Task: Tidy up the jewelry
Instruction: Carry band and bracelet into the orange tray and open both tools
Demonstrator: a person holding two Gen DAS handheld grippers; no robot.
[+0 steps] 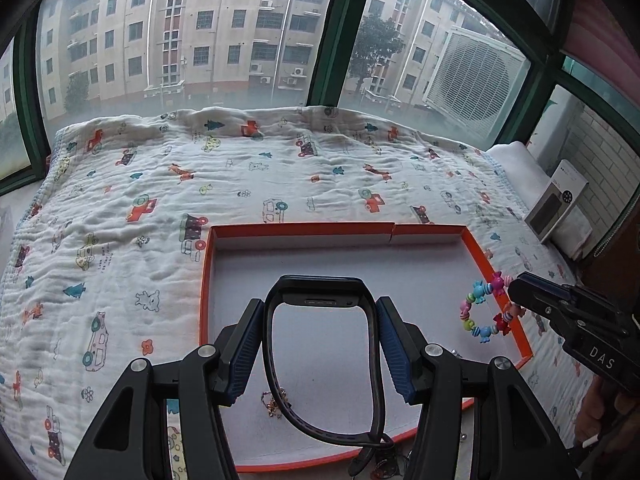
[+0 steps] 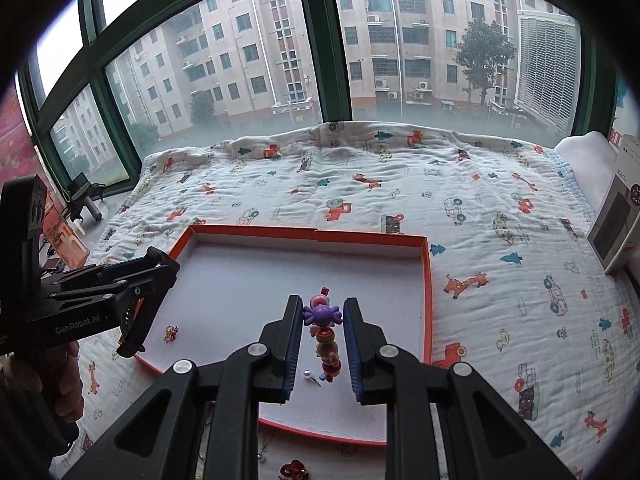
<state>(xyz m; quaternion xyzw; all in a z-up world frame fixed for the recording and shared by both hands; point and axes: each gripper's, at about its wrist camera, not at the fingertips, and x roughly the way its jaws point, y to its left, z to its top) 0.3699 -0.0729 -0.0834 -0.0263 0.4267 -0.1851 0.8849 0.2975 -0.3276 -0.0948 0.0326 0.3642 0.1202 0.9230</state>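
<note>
Grippers are working over an orange-rimmed tray (image 1: 206, 280) with bare floor between them: left gripper (image 1: 320, 344) clamping a black wristband (image 1: 376, 360), right gripper (image 2: 322, 334) pinching a beaded bracelet (image 2: 326, 340) above the right rim.

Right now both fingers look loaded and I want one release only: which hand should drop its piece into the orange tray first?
Probably left. The left gripper holds the black smartwatch over the tray's open middle; the right gripper's bead bracelet hangs at the tray's right wall.
</note>
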